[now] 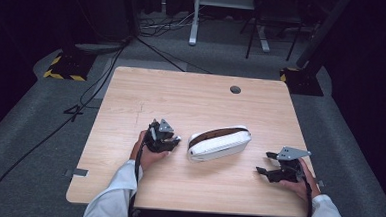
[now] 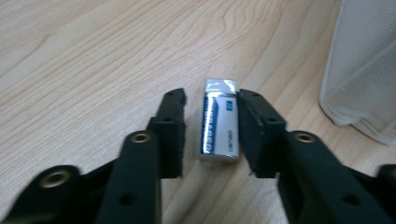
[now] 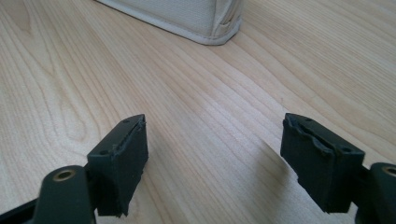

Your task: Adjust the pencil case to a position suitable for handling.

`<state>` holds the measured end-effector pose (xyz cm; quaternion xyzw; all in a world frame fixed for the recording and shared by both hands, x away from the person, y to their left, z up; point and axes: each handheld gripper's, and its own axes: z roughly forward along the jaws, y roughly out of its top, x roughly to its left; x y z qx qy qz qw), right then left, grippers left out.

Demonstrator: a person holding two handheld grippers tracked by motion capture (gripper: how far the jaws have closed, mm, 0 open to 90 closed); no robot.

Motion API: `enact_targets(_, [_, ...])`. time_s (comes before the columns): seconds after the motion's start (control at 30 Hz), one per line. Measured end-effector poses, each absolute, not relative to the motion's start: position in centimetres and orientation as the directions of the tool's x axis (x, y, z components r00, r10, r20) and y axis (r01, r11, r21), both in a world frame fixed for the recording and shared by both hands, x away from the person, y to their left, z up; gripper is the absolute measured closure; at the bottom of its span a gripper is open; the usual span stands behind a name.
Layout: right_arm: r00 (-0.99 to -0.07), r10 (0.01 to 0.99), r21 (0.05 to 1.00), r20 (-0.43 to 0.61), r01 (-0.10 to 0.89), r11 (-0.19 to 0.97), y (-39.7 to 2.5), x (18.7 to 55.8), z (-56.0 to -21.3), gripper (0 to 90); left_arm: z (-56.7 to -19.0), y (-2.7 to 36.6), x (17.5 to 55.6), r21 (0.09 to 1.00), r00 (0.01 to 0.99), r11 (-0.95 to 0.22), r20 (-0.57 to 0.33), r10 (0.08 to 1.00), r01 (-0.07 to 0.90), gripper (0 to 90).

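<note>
A small white eraser (image 2: 219,123) with a blue printed sleeve lies flat on the wooden table (image 1: 191,96). My left gripper (image 2: 211,94) is open and straddles it: one jaw touches the eraser's side, while a narrow gap separates the other jaw from it. In the high view the left gripper (image 1: 175,138) sits just left of a white pencil case (image 1: 219,142), which lies on its side with its zipper open and a brown inside showing. My right gripper (image 1: 262,162) rests low on the table to the right of the case, open wide with nothing between its jaws (image 3: 215,126).
The case's fabric wall (image 2: 364,70) stands close to the left gripper. One corner of the case (image 3: 205,23) lies ahead of the right gripper. A round cable hole (image 1: 235,89) sits near the table's far edge. Cables and stands lie on the floor beyond.
</note>
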<state>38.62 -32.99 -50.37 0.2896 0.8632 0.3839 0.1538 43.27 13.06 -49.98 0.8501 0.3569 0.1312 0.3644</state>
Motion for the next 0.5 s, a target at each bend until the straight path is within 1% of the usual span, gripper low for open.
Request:
enact_targets(0.07, [-0.782,0.622,0.752,-0.039,0.387,0.534,-33.0,38.6,-50.4,23.6,-50.0,13.3,43.0,0.712,0.723,-0.480,-0.056,0.689,0.513,71.2])
enact_targets(0.1, [-0.779,0.626,0.749,-0.036,0.393,0.533,-33.0,38.6,-50.4,23.6,-49.9,13.4,42.8,0.709,0.728,-0.484,-0.061,0.683,0.513,71.8])
enact_targets(0.23, [-0.784,0.620,0.748,-0.030,0.394,0.534,-32.9,38.5,-50.4,23.3,-50.0,14.1,41.8,0.712,0.754,-0.506,-0.050,0.655,0.487,72.0])
enact_targets(0.3, [-0.782,0.623,0.748,-0.030,0.396,0.533,-32.9,38.3,-50.4,23.3,-49.9,14.5,41.2,0.709,0.756,-0.497,-0.078,0.650,0.500,72.2])
enact_targets(0.4, [-0.783,0.621,0.748,-0.025,0.398,0.532,-33.0,38.1,-50.4,23.3,-49.9,15.0,40.1,0.710,0.769,-0.513,-0.063,0.636,0.483,72.4])
enact_targets(0.47, [-0.788,0.615,0.746,-0.022,0.396,0.535,-33.0,38.0,-50.4,23.2,-49.9,15.1,39.9,0.708,0.770,-0.512,-0.070,0.634,0.486,72.4])
enact_targets(0.5, [-0.786,0.617,0.748,-0.022,0.397,0.532,-33.0,38.0,-50.4,23.2,-49.9,15.2,39.5,0.709,0.770,-0.518,-0.056,0.635,0.478,72.5])
